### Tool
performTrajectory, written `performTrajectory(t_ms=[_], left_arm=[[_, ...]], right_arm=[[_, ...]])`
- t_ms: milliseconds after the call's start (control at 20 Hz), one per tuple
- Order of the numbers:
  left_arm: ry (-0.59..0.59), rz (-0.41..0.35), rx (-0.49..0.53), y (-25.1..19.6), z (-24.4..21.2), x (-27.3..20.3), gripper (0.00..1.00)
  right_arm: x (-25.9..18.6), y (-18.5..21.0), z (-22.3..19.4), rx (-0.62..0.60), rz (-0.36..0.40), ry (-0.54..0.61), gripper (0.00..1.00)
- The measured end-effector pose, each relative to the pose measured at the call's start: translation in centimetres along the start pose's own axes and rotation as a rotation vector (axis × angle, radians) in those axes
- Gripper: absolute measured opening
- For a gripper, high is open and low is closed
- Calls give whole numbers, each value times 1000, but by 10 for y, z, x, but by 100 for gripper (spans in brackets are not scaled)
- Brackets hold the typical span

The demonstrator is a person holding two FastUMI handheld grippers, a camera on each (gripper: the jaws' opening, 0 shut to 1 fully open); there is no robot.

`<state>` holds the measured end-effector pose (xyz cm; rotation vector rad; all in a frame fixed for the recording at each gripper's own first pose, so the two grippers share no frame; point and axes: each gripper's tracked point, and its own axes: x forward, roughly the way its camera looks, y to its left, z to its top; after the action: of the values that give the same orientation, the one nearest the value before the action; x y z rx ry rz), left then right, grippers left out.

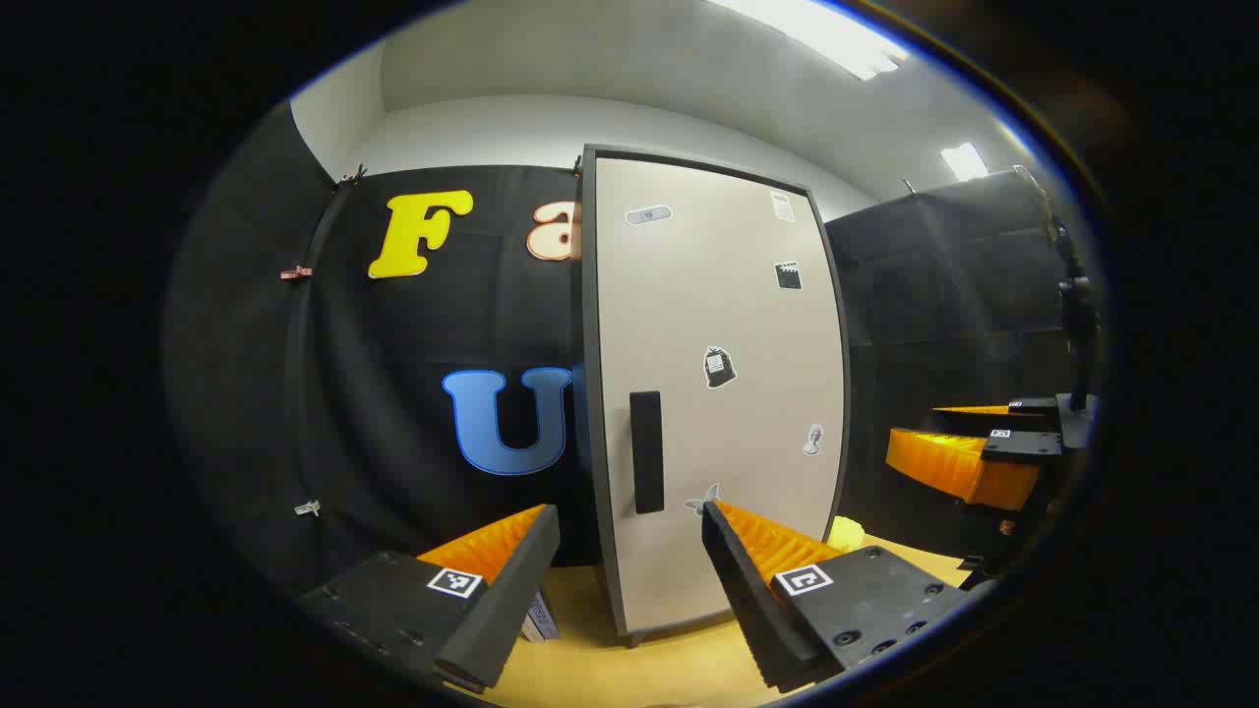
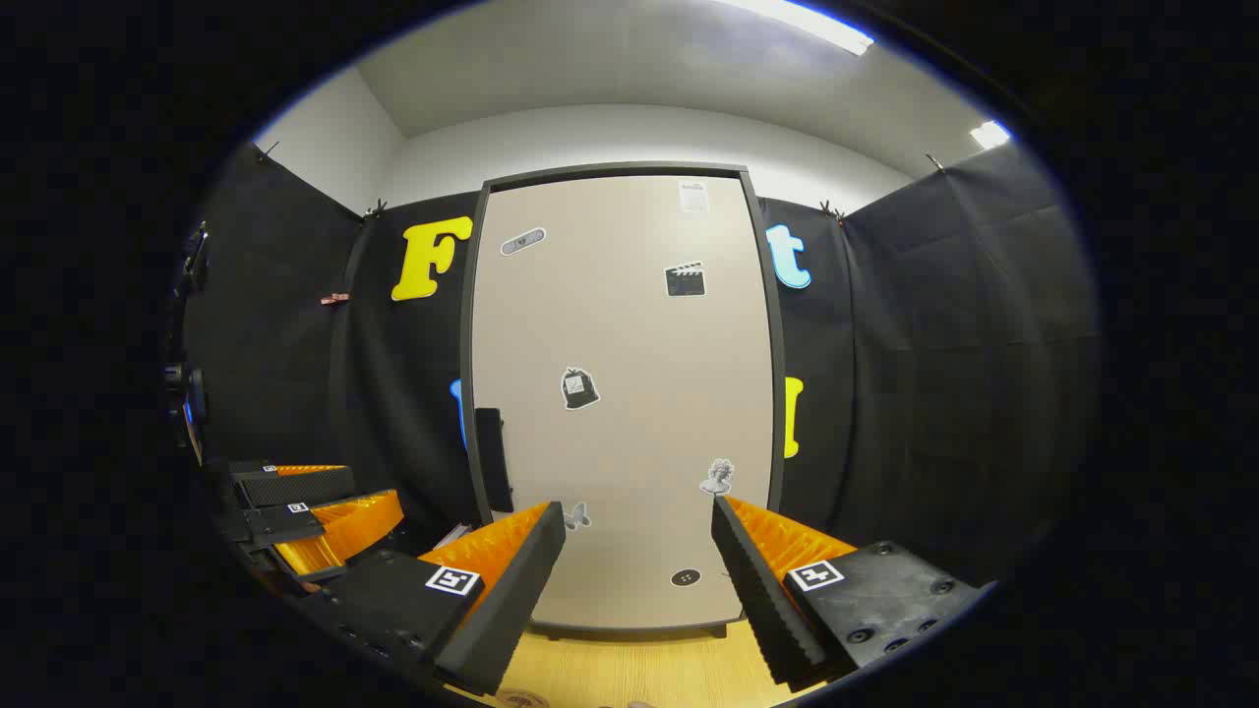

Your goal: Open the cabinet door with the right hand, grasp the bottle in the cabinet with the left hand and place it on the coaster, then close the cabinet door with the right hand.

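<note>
Before 1 cabinet door [image 2: 629, 393]: 2 grippers apart.

The left gripper view looks along its tool [image 1: 629, 551] from low over the tabletop [image 1: 649, 669], facing the cabinet door [image 1: 718, 393] at a slant from near its handle [image 1: 646, 452]. The right gripper view faces the same door [image 2: 620, 393] squarely. Both share the door and the tabletop's far edge.

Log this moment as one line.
stage: start | cabinet door: closed | handle: untouched | left gripper: open | right gripper: open
</note>
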<state>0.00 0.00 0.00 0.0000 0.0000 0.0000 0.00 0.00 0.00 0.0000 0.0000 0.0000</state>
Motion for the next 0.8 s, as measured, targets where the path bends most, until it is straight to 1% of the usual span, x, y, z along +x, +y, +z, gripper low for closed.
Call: performTrajectory(t_ms=[100, 300, 800], left_arm=[[3, 0, -9, 0, -1, 1, 92], [8, 1, -16, 2, -4, 5, 93], [6, 23, -7, 11, -4, 8, 92]], right_arm=[[2, 3, -1, -2, 11, 2, 98], [7, -1, -2, -27, -16, 1, 98], [16, 3, 0, -7, -7, -12, 98]])
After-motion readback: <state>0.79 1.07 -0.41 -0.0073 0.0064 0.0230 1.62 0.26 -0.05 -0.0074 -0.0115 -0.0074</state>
